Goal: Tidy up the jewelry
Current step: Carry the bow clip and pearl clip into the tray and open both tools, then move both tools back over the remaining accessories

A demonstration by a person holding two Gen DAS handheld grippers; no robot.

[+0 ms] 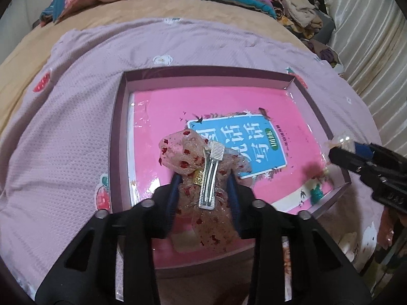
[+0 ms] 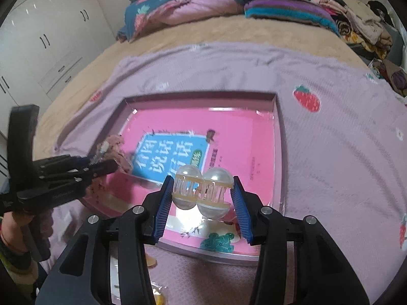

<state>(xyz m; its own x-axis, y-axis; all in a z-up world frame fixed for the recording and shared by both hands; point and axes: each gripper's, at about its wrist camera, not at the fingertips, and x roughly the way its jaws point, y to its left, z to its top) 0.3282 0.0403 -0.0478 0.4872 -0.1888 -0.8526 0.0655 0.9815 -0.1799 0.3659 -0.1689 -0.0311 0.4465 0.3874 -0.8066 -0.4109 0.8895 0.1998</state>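
My left gripper (image 1: 204, 190) is shut on a sheer pink bow hair clip (image 1: 201, 175) with red specks and a silver metal clip, held over the near left part of a shallow mauve box (image 1: 117, 137). A pink book (image 1: 162, 111) lies in the box. My right gripper (image 2: 202, 190) is shut on a pearl claw clip (image 2: 203, 190) with two white pearl domes, held over the box's near right part (image 2: 279, 137). The left gripper (image 2: 101, 167) with the bow shows at the left of the right wrist view. The right gripper (image 1: 338, 150) shows at the right of the left wrist view.
The box sits on a lilac strawberry-print cloth (image 1: 76, 117) over a tan bedspread (image 1: 127, 12). Folded quilts (image 2: 183, 2) and a clothes pile (image 2: 361, 25) lie at the far end. White wardrobes (image 2: 45, 40) stand at the left.
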